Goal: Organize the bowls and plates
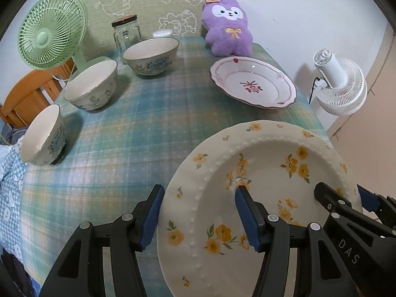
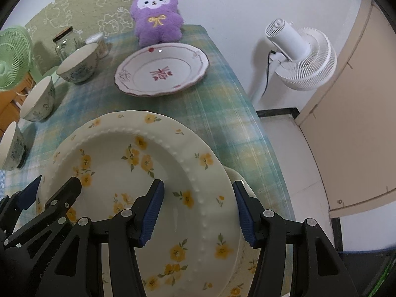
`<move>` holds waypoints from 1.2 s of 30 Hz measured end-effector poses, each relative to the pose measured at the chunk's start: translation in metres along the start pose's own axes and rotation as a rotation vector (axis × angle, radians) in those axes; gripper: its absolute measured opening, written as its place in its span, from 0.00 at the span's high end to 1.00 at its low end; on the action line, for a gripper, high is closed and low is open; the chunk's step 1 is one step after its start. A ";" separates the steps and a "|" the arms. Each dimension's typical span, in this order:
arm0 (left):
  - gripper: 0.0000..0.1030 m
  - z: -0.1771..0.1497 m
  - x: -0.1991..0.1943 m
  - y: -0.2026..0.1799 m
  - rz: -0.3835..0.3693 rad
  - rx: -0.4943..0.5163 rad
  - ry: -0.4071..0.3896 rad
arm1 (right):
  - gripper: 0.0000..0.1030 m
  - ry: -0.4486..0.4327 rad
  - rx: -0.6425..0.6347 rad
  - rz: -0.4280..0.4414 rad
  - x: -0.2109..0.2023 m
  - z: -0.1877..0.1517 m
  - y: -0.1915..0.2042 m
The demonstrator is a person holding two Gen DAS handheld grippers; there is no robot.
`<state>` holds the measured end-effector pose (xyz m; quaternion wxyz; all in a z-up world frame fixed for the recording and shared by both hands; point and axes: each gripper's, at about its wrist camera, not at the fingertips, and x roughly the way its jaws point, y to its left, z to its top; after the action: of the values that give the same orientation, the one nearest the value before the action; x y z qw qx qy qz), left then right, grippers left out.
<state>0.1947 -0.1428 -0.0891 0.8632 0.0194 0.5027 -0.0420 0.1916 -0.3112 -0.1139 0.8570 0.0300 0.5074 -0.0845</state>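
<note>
A cream plate with yellow flowers [image 1: 262, 173] lies at the table's near right; it also shows in the right wrist view [image 2: 128, 148], with another plate's rim [image 2: 237, 175] under it. My left gripper [image 1: 199, 219] is open, its jaws straddling the plate's left rim. My right gripper [image 2: 198, 214] is open, its jaws straddling the right rim. A white plate with red pattern [image 1: 252, 84] [image 2: 162, 73] sits farther back. Three bowls stand along the left: far [image 1: 151, 55], middle [image 1: 91, 85], near [image 1: 43, 136].
A purple plush toy [image 1: 227, 27] sits at the table's back edge beside a glass jar [image 1: 126, 33]. A green fan [image 1: 52, 29] stands at the back left. A white fan [image 2: 300, 57] stands on the floor right of the table. A wooden chair [image 1: 27, 96] is at left.
</note>
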 end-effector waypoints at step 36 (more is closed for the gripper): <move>0.41 -0.036 0.014 -0.040 0.011 0.046 0.034 | 0.42 0.004 0.035 -0.068 0.012 -0.030 -0.037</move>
<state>0.1666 -0.1811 -0.1191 0.8540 0.0427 0.5162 -0.0485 0.1653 -0.3446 -0.1377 0.8520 0.0281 0.5082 -0.1225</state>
